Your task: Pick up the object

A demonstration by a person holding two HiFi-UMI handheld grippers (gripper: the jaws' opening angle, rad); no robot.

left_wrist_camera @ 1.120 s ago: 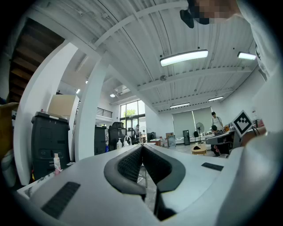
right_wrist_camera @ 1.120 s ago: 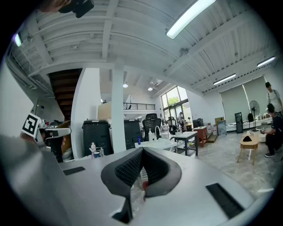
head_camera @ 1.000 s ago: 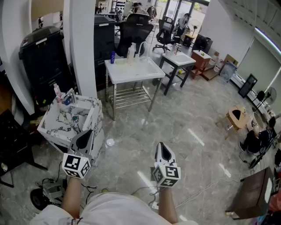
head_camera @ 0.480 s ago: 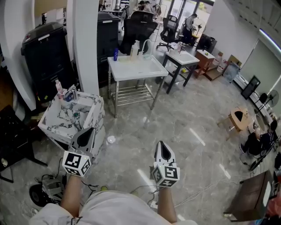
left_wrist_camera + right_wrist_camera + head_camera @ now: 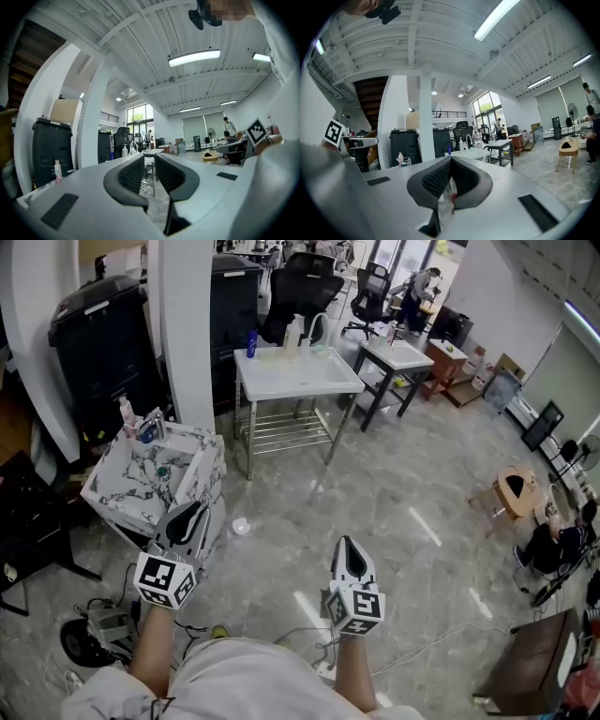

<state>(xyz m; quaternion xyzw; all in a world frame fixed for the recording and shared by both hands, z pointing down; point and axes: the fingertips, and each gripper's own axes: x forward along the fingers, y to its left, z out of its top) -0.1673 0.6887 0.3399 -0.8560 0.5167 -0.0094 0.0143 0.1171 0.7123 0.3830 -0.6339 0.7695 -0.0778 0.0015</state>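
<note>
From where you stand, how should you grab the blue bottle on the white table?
Probably round the middle of the blue bottle, coming in level from the near side. It stands upright by the far left corner of the white table, and the white bottles stand close on its right.

Reads as a large open-plan office, part workshop. Polished grey stone-look tile floor (image 5: 412, 521). Black mesh swivel office chairs (image 5: 305, 301) behind a white metal-framed work table (image 5: 295, 381) carrying plastic bottles (image 5: 286, 334). Second white desk on black legs (image 5: 398, 357). Tall black cabinets (image 5: 98, 343) beside a square white column (image 5: 183, 334). Overhead, long fluorescent strip lights (image 5: 194, 57) under exposed white ceiling beams (image 5: 417, 28). Tall glazed windows (image 5: 486, 110) at the far end.
</note>
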